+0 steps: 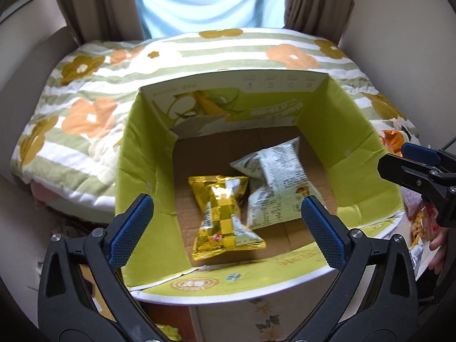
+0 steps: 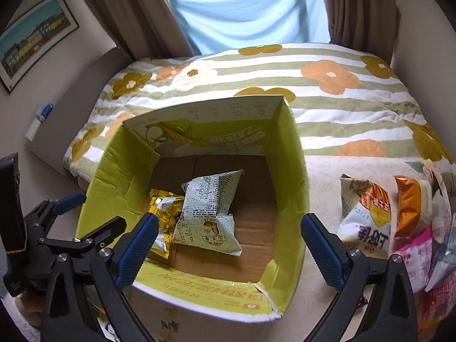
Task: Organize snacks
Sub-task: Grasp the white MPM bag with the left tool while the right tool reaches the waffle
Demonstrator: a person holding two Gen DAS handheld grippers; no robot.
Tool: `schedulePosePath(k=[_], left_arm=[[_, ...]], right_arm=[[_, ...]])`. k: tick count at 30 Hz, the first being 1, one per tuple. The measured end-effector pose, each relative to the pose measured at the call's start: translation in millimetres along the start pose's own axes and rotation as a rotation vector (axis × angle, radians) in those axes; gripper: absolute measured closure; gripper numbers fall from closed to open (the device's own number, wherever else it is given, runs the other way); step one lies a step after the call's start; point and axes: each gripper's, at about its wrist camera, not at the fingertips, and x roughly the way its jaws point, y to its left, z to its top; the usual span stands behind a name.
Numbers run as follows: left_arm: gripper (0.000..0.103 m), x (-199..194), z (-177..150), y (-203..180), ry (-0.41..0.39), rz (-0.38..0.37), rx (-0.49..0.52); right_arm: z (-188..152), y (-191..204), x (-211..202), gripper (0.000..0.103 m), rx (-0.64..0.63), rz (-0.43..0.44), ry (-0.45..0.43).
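Lime green, gold and flowered stripes

The open cardboard box (image 1: pixel 364 154) is lime green inside over a plain brown floor; in it lie a shiny gold-yellow checked snack packet (image 1: pixel 225 213) and a pale green printed packet (image 1: pixel 280 182). The quilted bedspread (image 2: pixel 342 119) has sage-and-white stripes with orange and mustard flowers.

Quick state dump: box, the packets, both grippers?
Green-lined cardboard box: flaps up, open.
Yellow foil snack packet: lying inside box, sealed.
Pale printed snack packet: inside box, overlapping the yellow one.
Loose snack packets: outside box, unsorted.
Left gripper: open, empty.
Right gripper: open, empty.
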Motion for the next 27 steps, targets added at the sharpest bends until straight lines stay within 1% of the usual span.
schedulePosePath(k=[4, 8, 11, 16, 18, 22, 27], left_arm=[[0.000, -13, -1, -20, -0.011, -0.043, 0.010], [0.000, -31, -6, -45, -0.031, -0.062, 0.028], [0.000, -46, -12, -70, -0.039, -0.073, 0.037], [0.000, -62, -25, -120, -0.040, -0.093, 0.031], [0.000, -65, -32, -143, -0.029, -0.104, 0.026], [0.000, -66, -47, -187, 0.000, -0.129, 0.034], [0.000, -56, -76, -244, 0.065, -0.156, 0.065]], right_arm=[[-6, -8, -24, 0.004, -0.017, -0.050, -0.043], [-15, -25, -52, 0.004, -0.024, -0.098, -0.079], [-23, -46, -73, 0.004, -0.022, -0.132, -0.081], [-43, -86, -112, 0.004, -0.034, -0.163, -0.103], [-52, -104, -128, 0.004, -0.044, -0.186, -0.106], [-73, -139, -150, 0.004, -0.037, -0.200, -0.109], [-105, -180, -170, 0.004, -0.013, -0.207, -0.120]])
